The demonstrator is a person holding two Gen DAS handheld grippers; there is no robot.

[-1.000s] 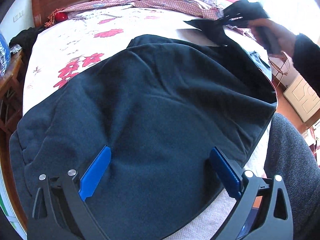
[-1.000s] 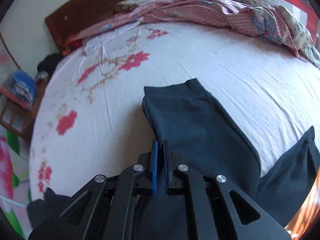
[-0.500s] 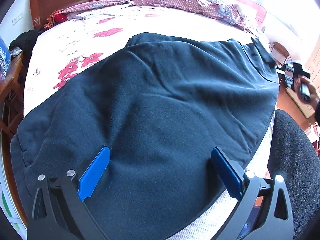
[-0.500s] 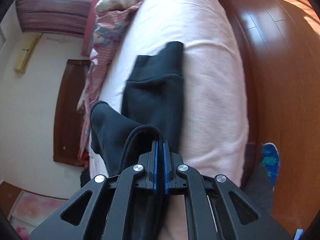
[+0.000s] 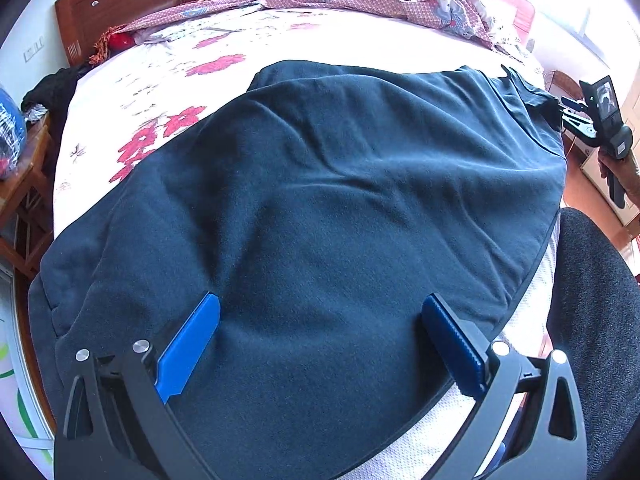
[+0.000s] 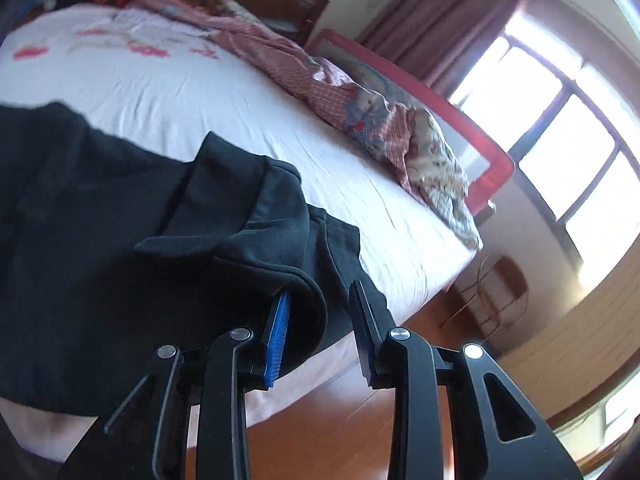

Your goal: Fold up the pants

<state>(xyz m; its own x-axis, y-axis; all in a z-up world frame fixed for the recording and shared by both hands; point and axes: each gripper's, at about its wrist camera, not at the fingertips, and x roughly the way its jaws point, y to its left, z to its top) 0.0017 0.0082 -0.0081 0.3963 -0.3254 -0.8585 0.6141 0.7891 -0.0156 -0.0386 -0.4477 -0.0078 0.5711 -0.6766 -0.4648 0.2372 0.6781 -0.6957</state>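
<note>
The dark pants (image 5: 340,208) lie spread over the floral bedsheet (image 5: 132,92), filling the frame's centre. The left gripper (image 5: 320,320) hovers wide apart above them at the bottom. The right gripper (image 6: 320,300), lower centre, is opening, a folded hem loose between its 2 blue pads (image 6: 276,340).

Dark navy fleece pants (image 5: 320,208) lie spread and softly wrinkled across the near half of the bed, running from 7 o'clock to 2 o'clock in the left wrist view. Toward 2 o'clock 1 cuffed end lies doubled over, its rolled hem draping off the bed's edge.
</note>
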